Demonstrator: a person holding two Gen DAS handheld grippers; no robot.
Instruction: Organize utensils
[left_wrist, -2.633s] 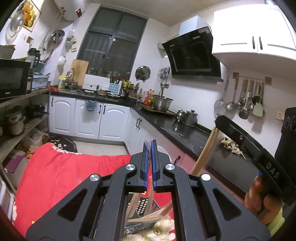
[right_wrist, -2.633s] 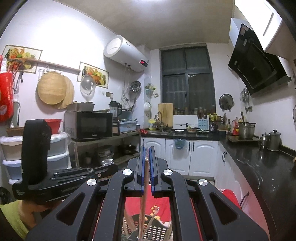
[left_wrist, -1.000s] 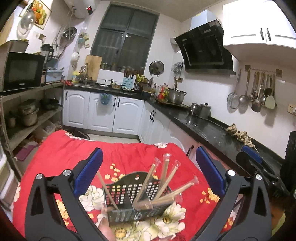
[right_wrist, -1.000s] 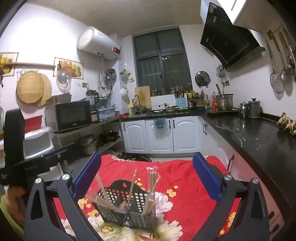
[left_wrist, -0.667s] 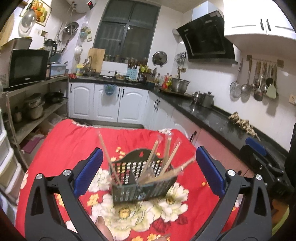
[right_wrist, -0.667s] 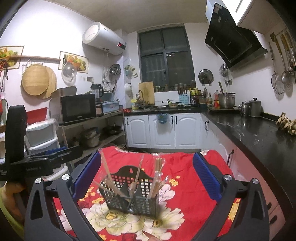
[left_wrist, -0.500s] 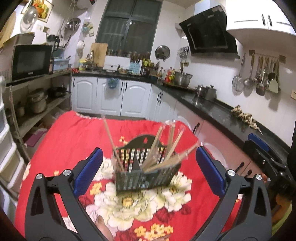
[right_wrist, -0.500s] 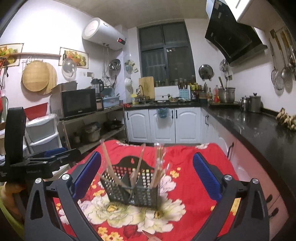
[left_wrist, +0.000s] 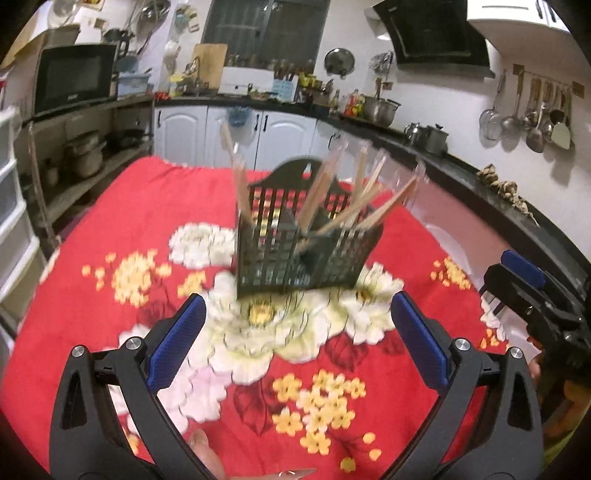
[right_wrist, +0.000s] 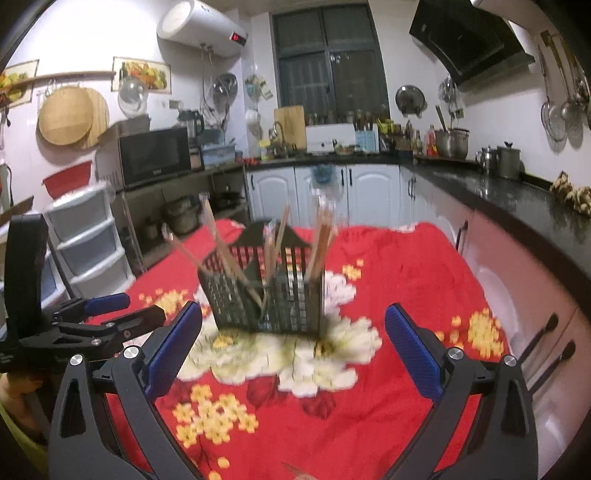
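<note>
Your left gripper (left_wrist: 298, 339) has its blue-padded jaws spread wide and empty. The black slotted plastic utensil basket (left_wrist: 303, 254) stands ahead of them, centred between the two pads but well beyond their tips, touching neither. Your right gripper (right_wrist: 293, 338) is the same: jaws wide apart, nothing held, the basket (right_wrist: 264, 299) ahead and slightly left of centre, clear of both pads. In the right wrist view your left gripper shows at the left edge, level with the basket's left side; in the left wrist view your right gripper sits at the far right edge.

There is one basket, divided into compartments, with an arched back panel. Wooden chopsticks in clear sleeves (left_wrist: 325, 192) stand in it, leaning outward in different directions. One leans alone at the left (left_wrist: 236, 173), and roughly five or six fan out at the centre and right; motion blur prevents an exact count.

The basket stands upright on a red cloth with white and yellow flowers (left_wrist: 147, 229) covering the tabletop, on a large white bloom. Around you are a black microwave (right_wrist: 155, 155) on a shelf at left, white cabinets (right_wrist: 321, 192) below a dark window, and a black countertop (right_wrist: 517, 199) along the right wall.
</note>
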